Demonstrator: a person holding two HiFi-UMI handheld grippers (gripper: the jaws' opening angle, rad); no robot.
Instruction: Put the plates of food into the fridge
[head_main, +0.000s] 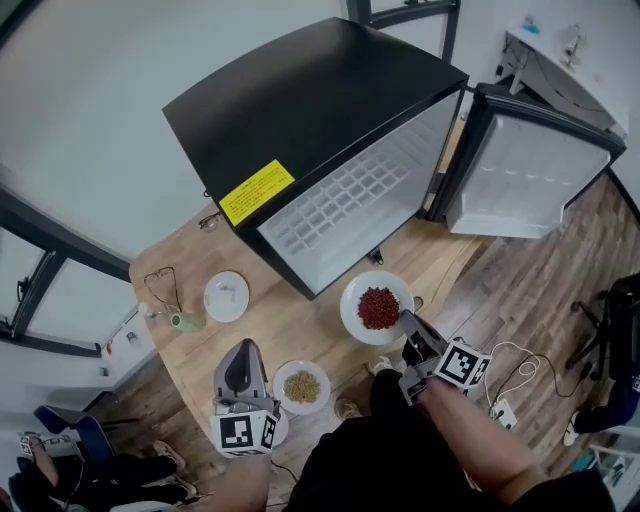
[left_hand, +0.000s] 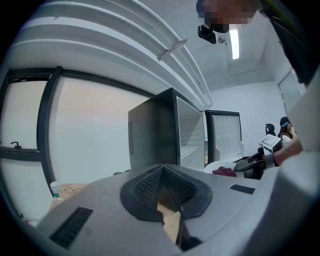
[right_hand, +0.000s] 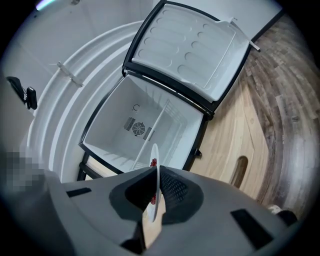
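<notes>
Gripping the rim of the plate of red beans (head_main: 378, 307), our right gripper (head_main: 408, 326) has its fingers (right_hand: 175, 189) pressed shut on it. In the right gripper view the plate shows edge-on between them. We hold the plate in front of the black fridge (head_main: 300, 110), not yet inside. The fridge door (head_main: 530, 170) stands swung wide to the right, and its white compartment lies open ahead of the plate.

Our left gripper (head_main: 243, 352) hovers over the near end of the wooden worktop (head_main: 290, 330). Its fingers (left_hand: 150, 189) are closed together with nothing between them. Just to its right sits the plate of brown grains (head_main: 301, 386). A small white plate (head_main: 226, 296) lies further back near the fridge, with a green bottle (head_main: 186, 321) and a pair of glasses (head_main: 163, 285) beside it.
</notes>
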